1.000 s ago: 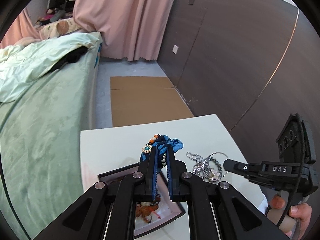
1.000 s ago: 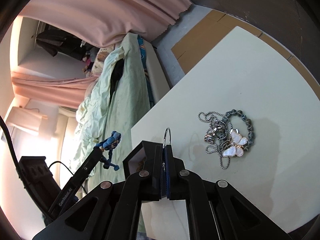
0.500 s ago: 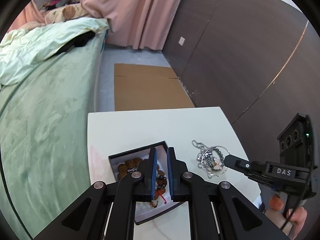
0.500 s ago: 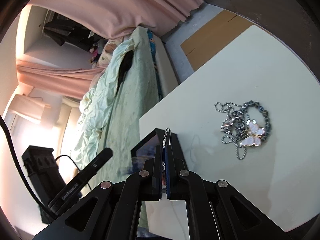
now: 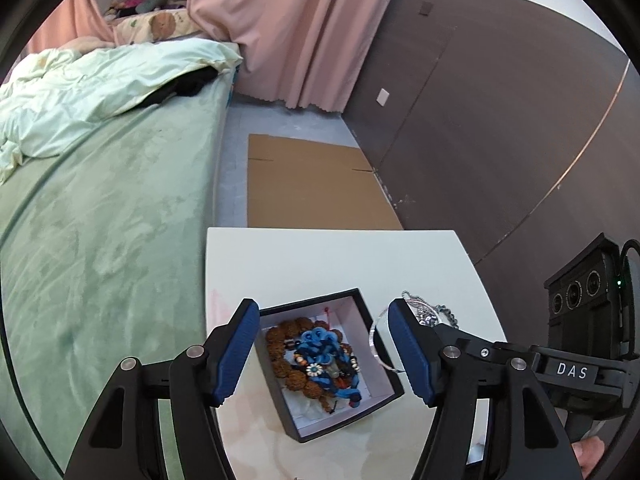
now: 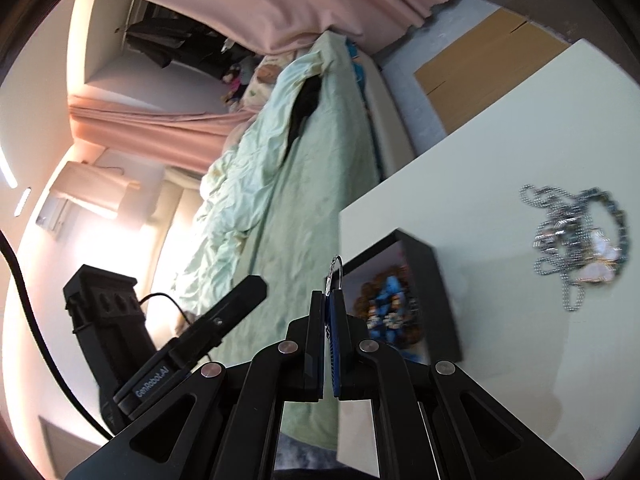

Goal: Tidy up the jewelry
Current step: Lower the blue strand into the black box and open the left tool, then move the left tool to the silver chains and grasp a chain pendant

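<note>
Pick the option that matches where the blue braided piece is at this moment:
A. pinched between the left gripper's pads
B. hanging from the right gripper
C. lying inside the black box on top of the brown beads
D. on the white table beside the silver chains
C: the blue braided piece lies in the black box over the brown beads, below the left gripper, whose pads stand apart and touch nothing.

Right claw (image 6: 329,304) clamped on silver ring (image 6: 335,272)
</note>
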Action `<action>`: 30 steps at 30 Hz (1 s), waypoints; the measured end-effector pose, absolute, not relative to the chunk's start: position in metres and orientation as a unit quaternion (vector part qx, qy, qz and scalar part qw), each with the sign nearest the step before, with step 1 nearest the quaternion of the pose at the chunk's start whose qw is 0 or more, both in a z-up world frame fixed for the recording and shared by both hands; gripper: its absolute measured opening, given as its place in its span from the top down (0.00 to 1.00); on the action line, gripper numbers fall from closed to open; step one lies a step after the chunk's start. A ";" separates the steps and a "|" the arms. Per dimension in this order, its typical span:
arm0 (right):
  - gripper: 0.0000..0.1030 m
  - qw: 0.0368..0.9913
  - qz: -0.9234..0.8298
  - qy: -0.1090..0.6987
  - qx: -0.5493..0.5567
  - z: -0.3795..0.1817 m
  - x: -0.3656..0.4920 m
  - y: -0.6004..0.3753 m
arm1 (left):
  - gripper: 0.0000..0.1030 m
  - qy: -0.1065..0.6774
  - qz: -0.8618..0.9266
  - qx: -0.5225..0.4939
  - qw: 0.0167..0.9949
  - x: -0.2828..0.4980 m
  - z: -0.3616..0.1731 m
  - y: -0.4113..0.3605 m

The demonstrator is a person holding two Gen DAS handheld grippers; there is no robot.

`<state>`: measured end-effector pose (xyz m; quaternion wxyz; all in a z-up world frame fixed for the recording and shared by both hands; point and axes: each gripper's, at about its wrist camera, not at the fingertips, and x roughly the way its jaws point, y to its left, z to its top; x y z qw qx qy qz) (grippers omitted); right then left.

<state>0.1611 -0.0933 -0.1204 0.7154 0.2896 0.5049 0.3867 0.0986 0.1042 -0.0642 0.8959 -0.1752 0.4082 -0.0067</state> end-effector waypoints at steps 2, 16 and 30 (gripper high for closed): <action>0.93 0.715 0.381 0.518 0.273 -0.124 0.161 -0.085 | 0.34 0.406 -0.004 -0.179 0.896 0.096 -0.063 0.108; 0.34 0.747 0.324 0.517 0.265 -0.118 0.147 -0.139 | 0.34 0.406 -0.016 -0.176 0.897 0.090 -0.062 0.095; 0.34 0.789 0.256 0.502 0.246 -0.100 0.139 -0.203 | 0.34 0.410 -0.053 -0.142 0.899 0.094 -0.063 0.043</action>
